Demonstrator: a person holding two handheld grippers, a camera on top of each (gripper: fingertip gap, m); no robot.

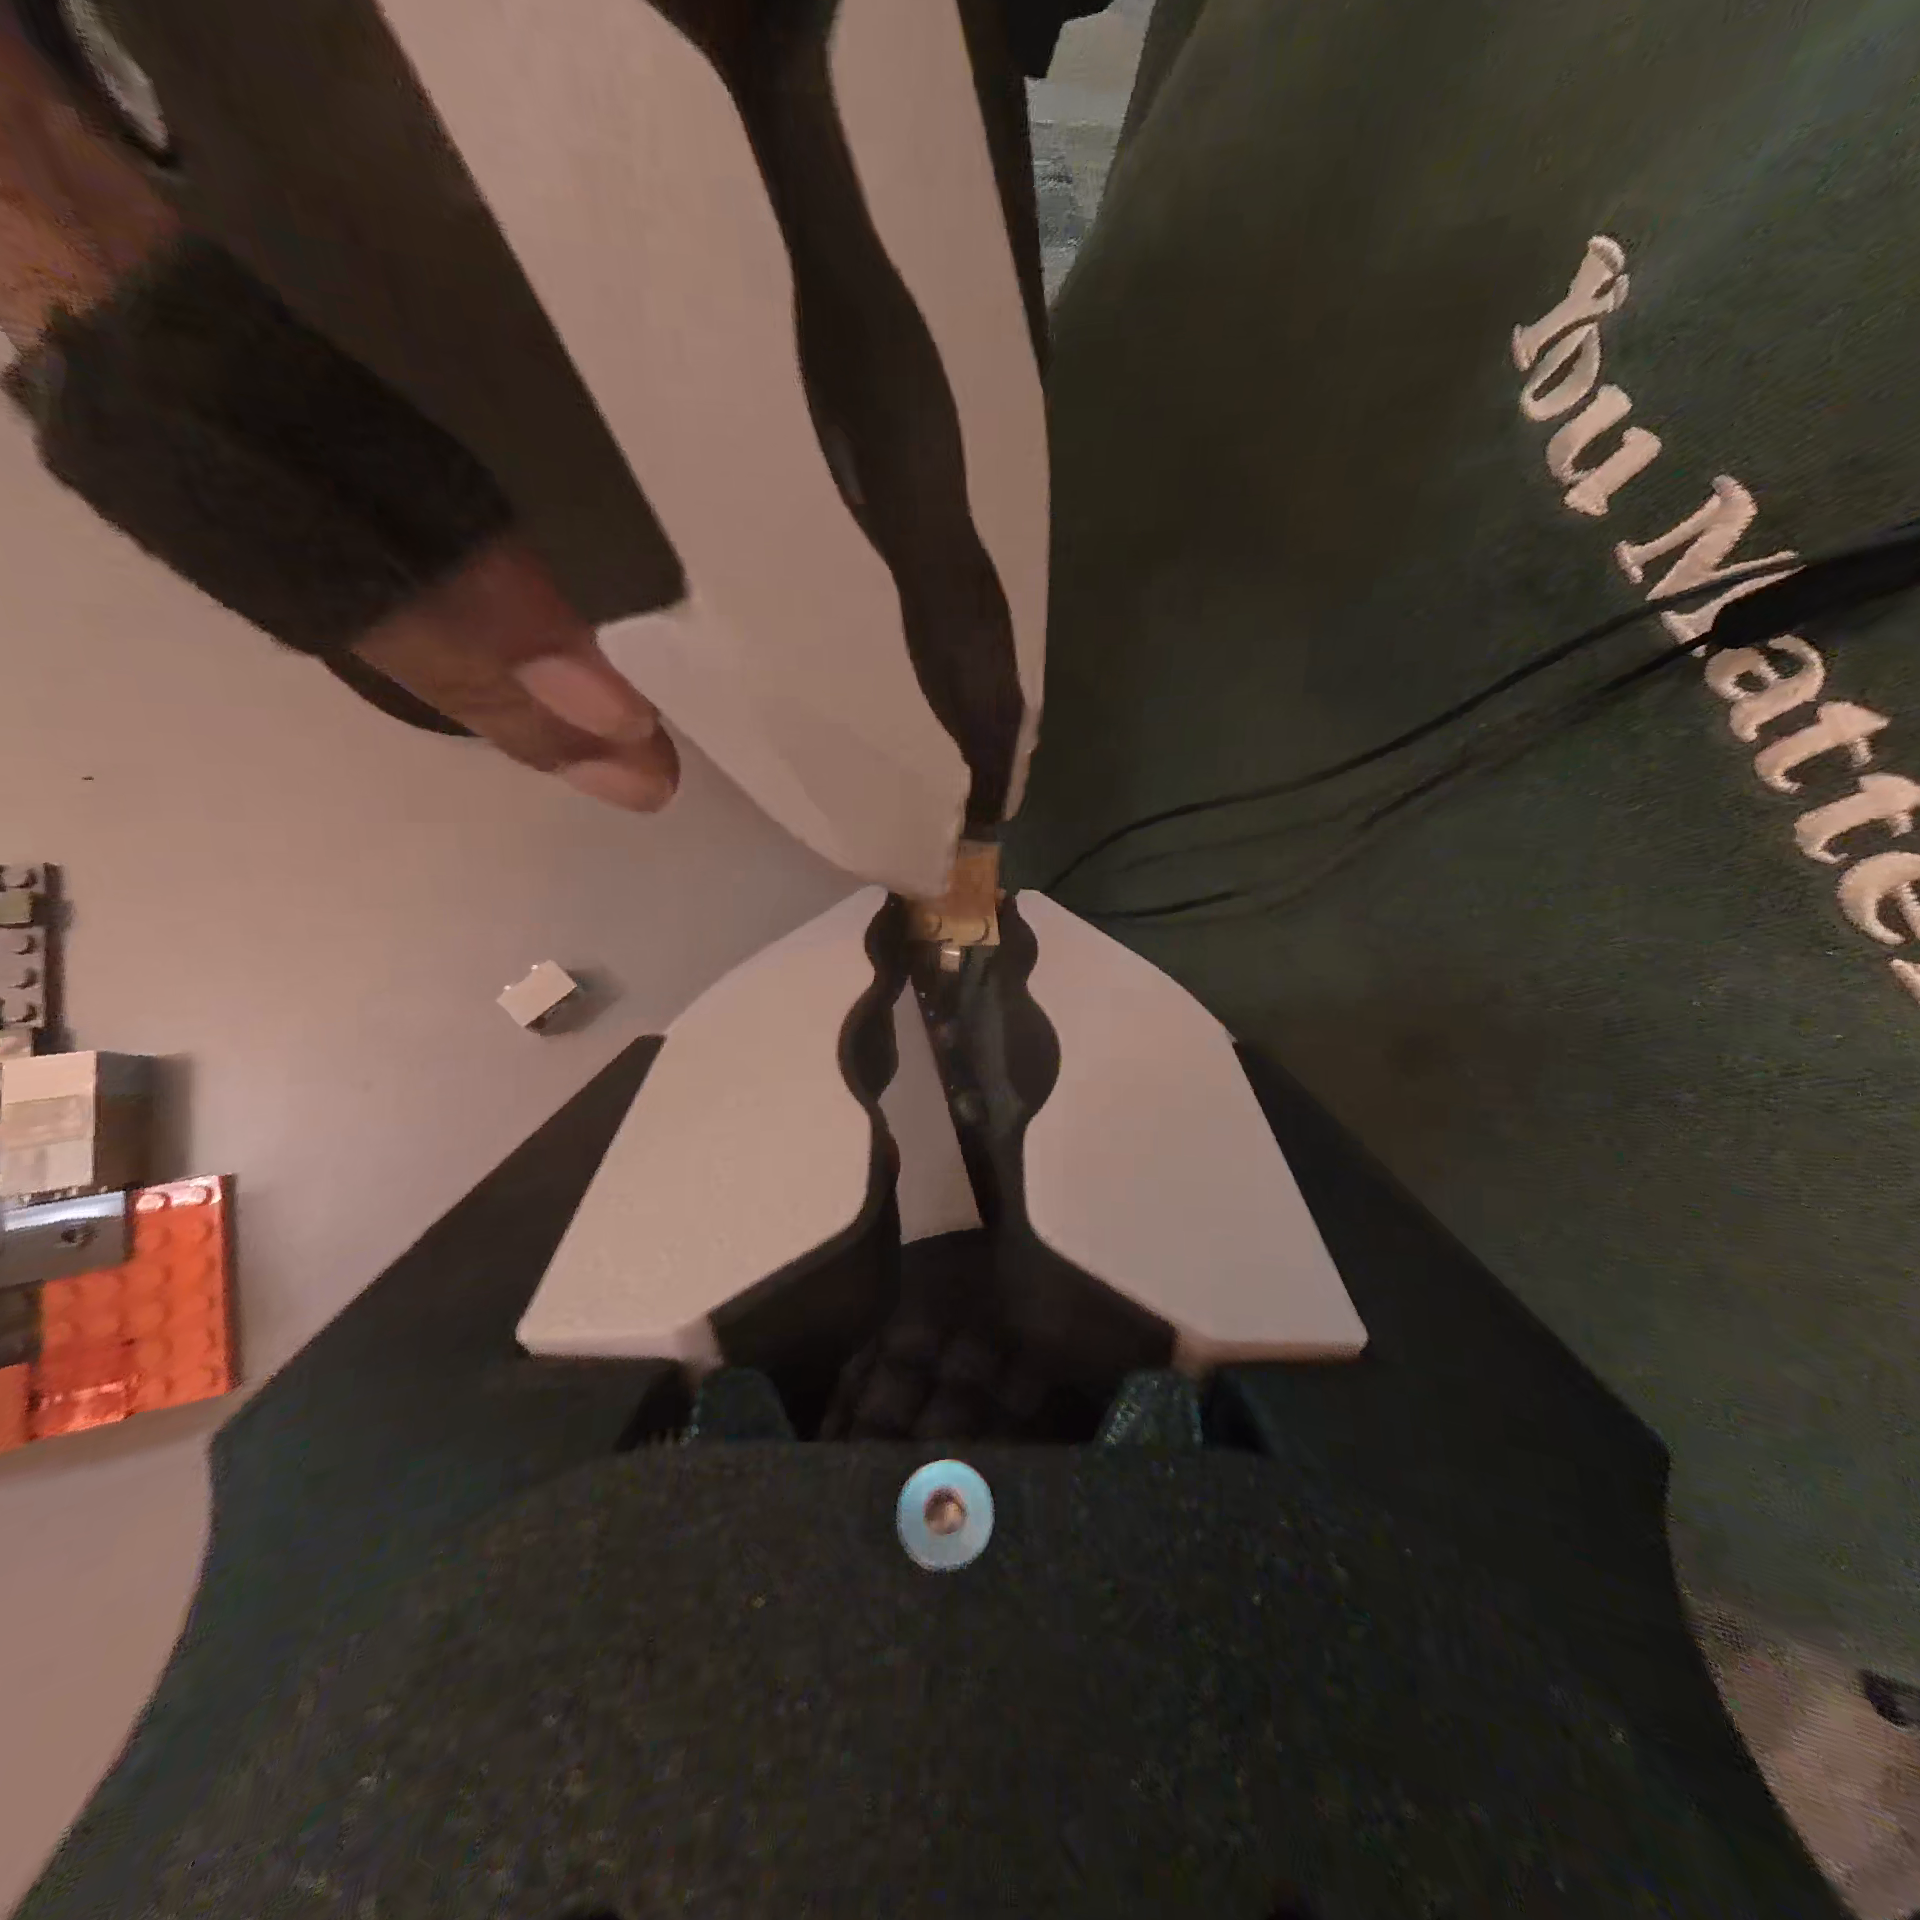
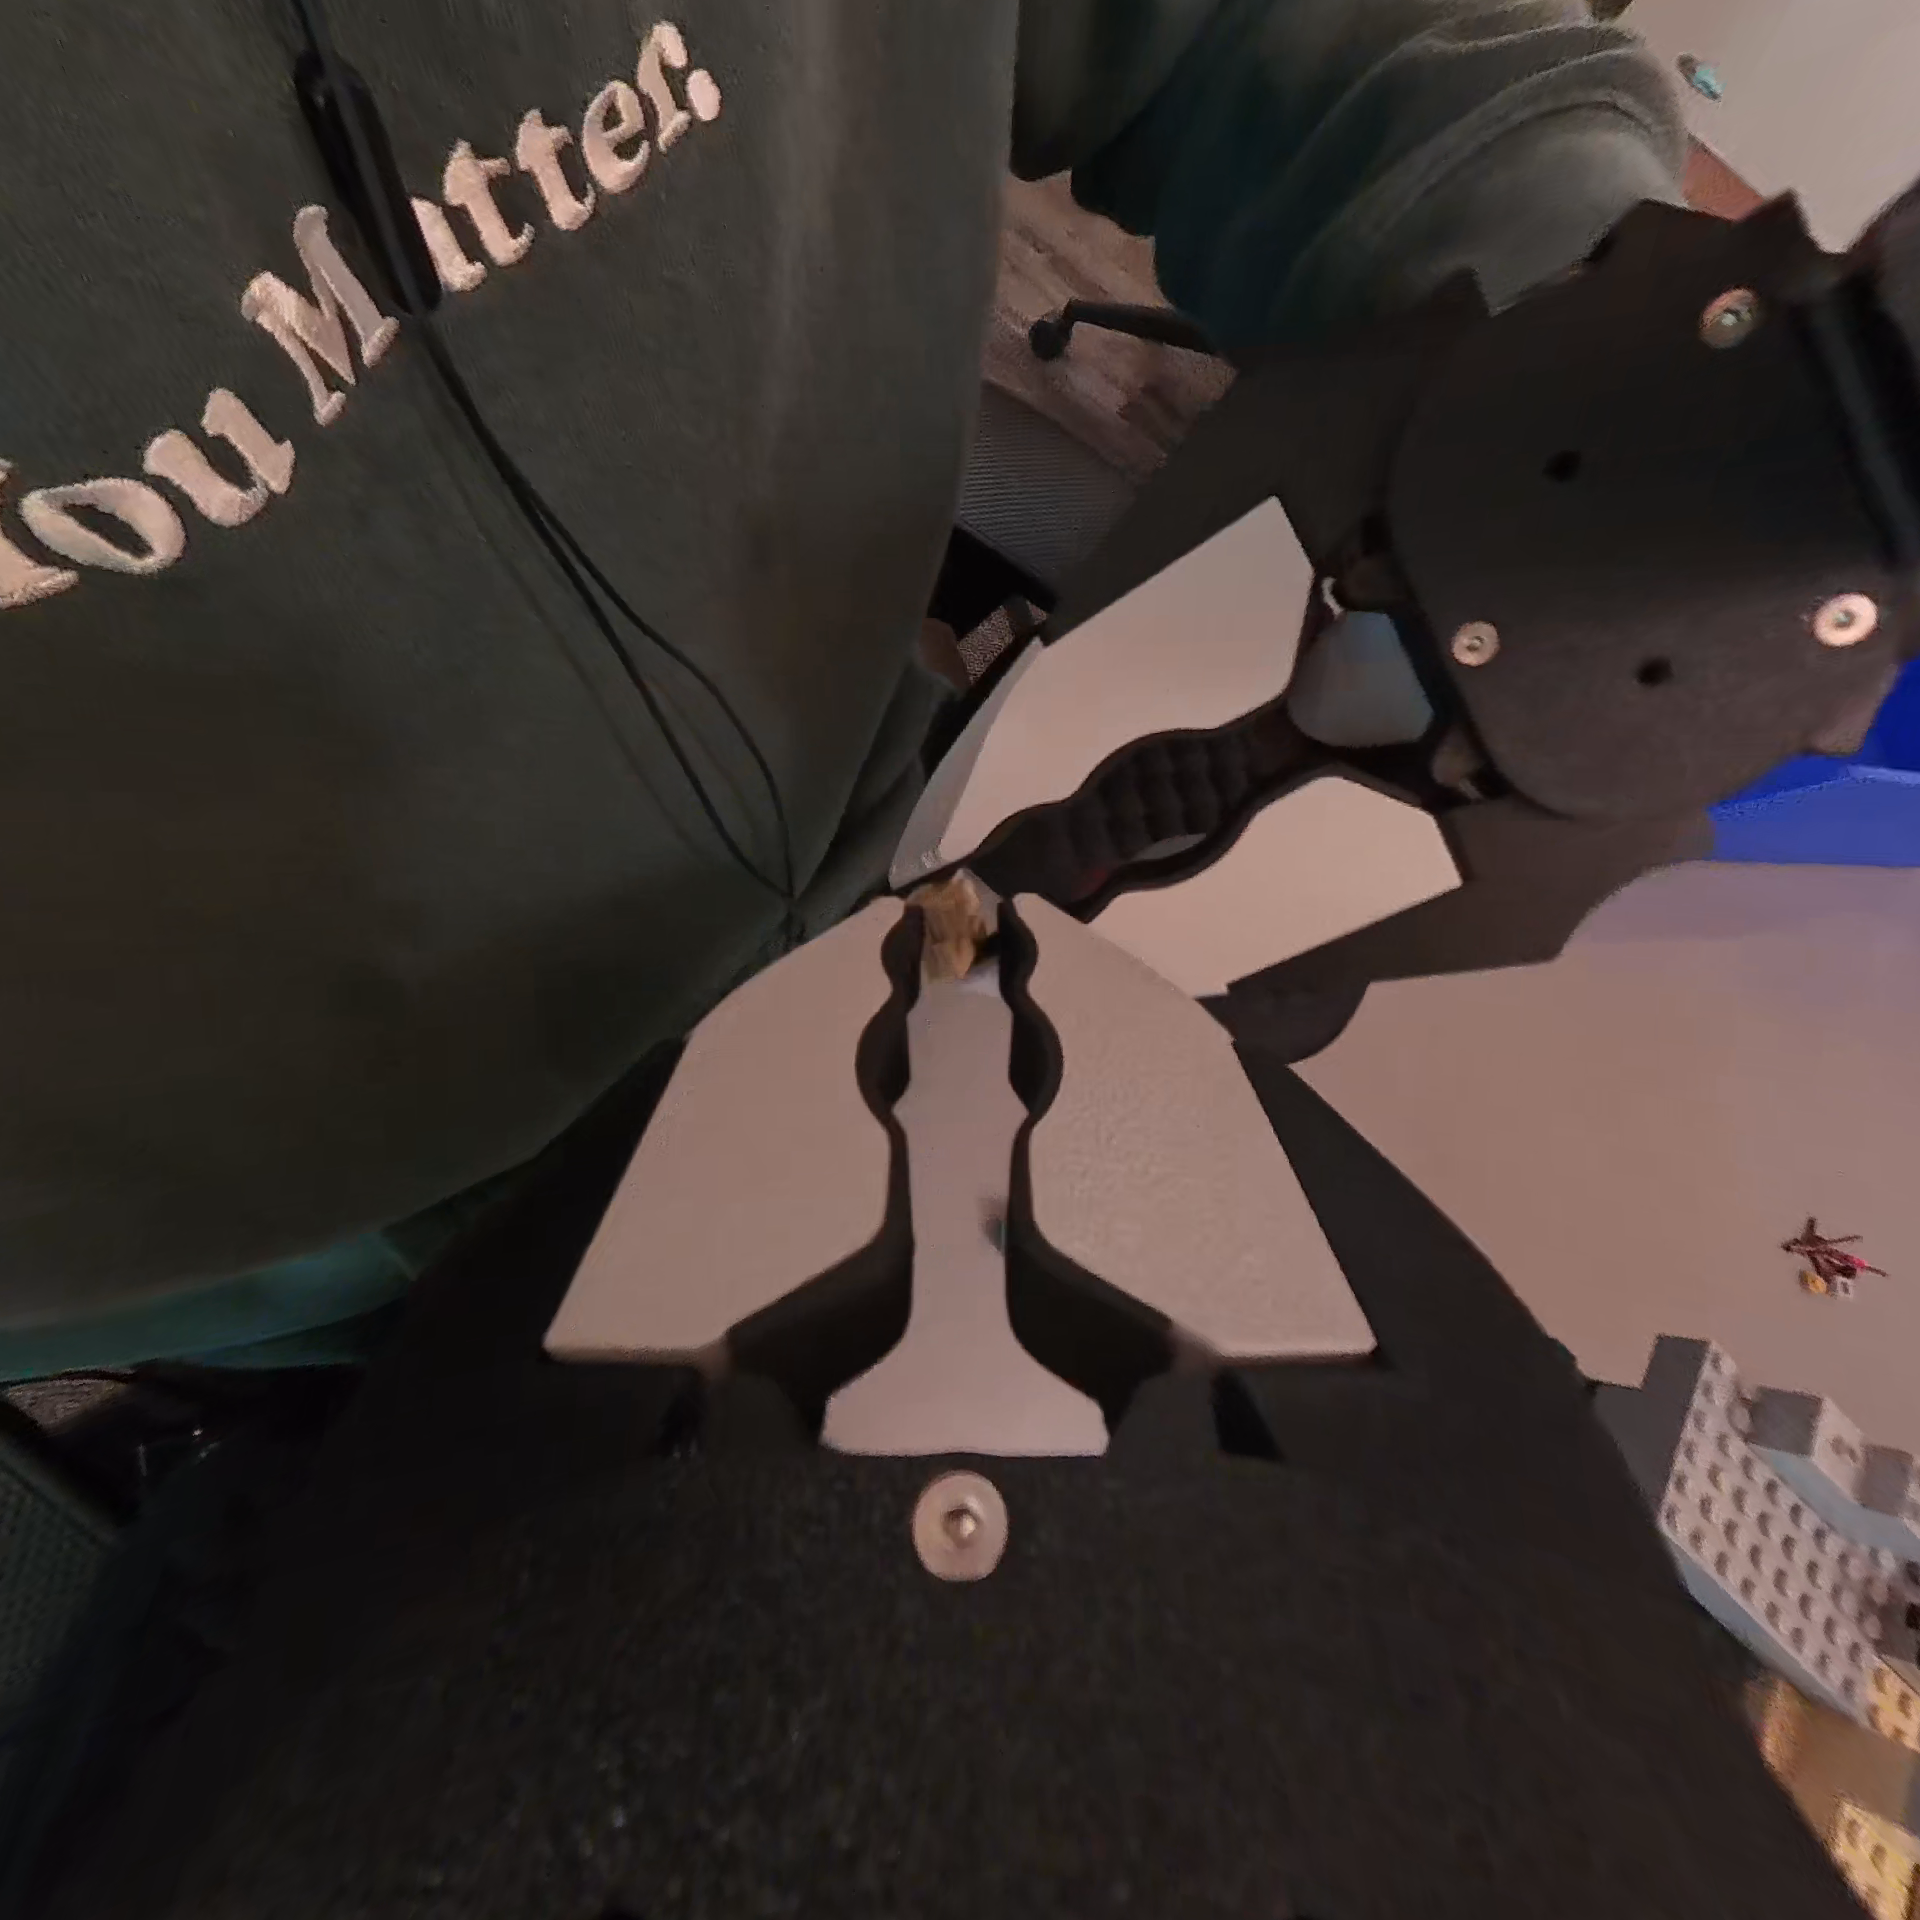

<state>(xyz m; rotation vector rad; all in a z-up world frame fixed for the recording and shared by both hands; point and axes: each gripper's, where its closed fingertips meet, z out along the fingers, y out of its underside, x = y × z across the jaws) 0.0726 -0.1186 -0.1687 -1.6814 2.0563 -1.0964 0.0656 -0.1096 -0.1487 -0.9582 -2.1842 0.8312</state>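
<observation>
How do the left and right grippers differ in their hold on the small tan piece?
The left gripper grips the tan piece along with a thin dark studded strip that runs back between its fingers; nothing else lies between the right gripper's fingers. In the right wrist view the left gripper comes in from the upper right, at an angle to the right gripper. Both are shut on the piece, tip to tip.

Your grippers' black bodies look rough, grainy matt plastic, each with a shiny metal washer. At lower left, the orange studded bricks look glossy plastic. Your green sweatshirt is soft matt cloth with stitched lettering.
</observation>
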